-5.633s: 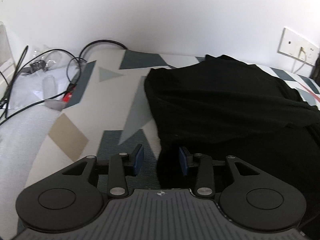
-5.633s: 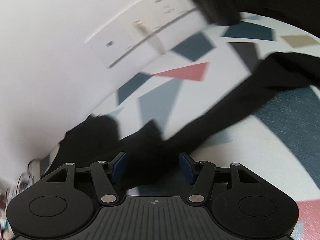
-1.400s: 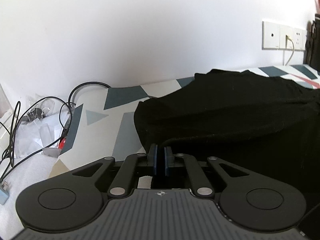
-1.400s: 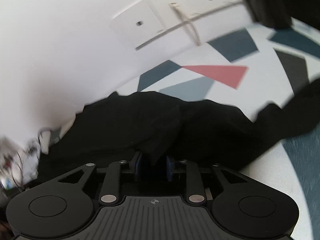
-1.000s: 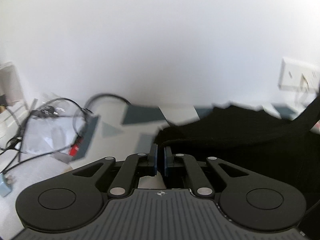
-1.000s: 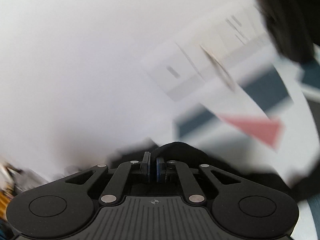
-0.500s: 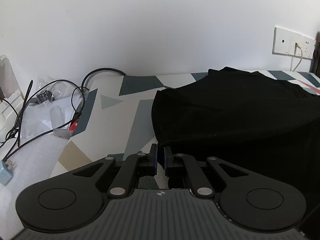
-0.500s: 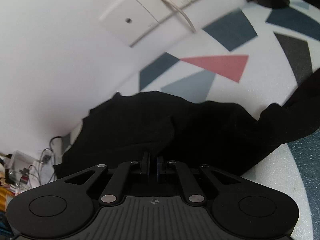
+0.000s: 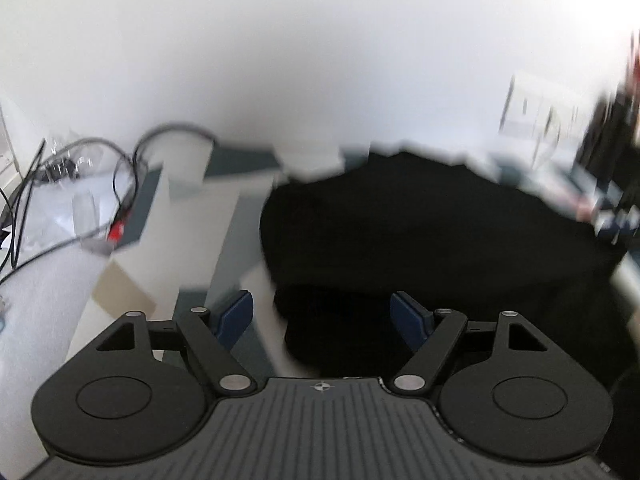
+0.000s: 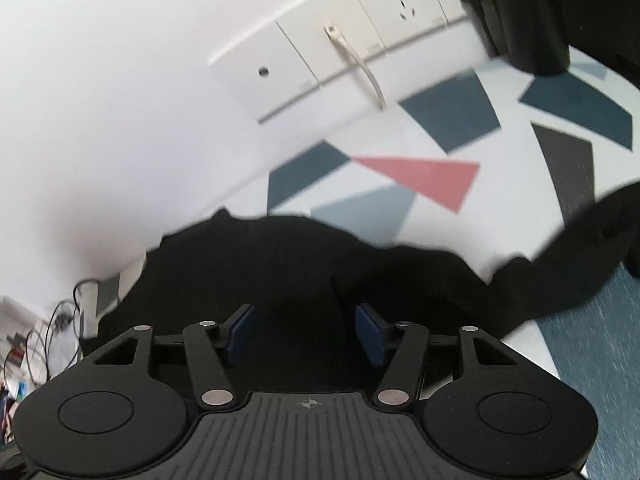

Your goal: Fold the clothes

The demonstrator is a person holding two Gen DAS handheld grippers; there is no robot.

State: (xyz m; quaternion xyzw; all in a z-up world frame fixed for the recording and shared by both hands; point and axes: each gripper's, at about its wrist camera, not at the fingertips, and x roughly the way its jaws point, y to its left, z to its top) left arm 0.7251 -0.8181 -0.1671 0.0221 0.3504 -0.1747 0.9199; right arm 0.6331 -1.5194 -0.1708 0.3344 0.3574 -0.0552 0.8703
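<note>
Black cloth takes up most of what I can see: a black garment lies heaped on a tabletop covered with a cloth of grey, teal, tan and pink triangles, pushed up toward the white wall at the far side. From the left wrist view the scene is smeared by motion blur, but the garment's left edge is plain enough, a rounded fold with the patterned cover bare to its left.

The left gripper is letting go, its jaws opening; the blue pads stand wide apart and free of the cloth, with the garment's near edge lying below the gap between them. The right gripper is likewise releasing, jaws opening, its blue pads apart over the black fabric, which lies under and between them without being pinched.

In the right wrist view a sleeve-like strip of the garment trails off to the right across the cover. On the far wall sits a row of white socket plates, with a pale cable plugged into one of them. At the far left of the table, black cables tangle over clear plastic wrapping, with a small red item among them.
</note>
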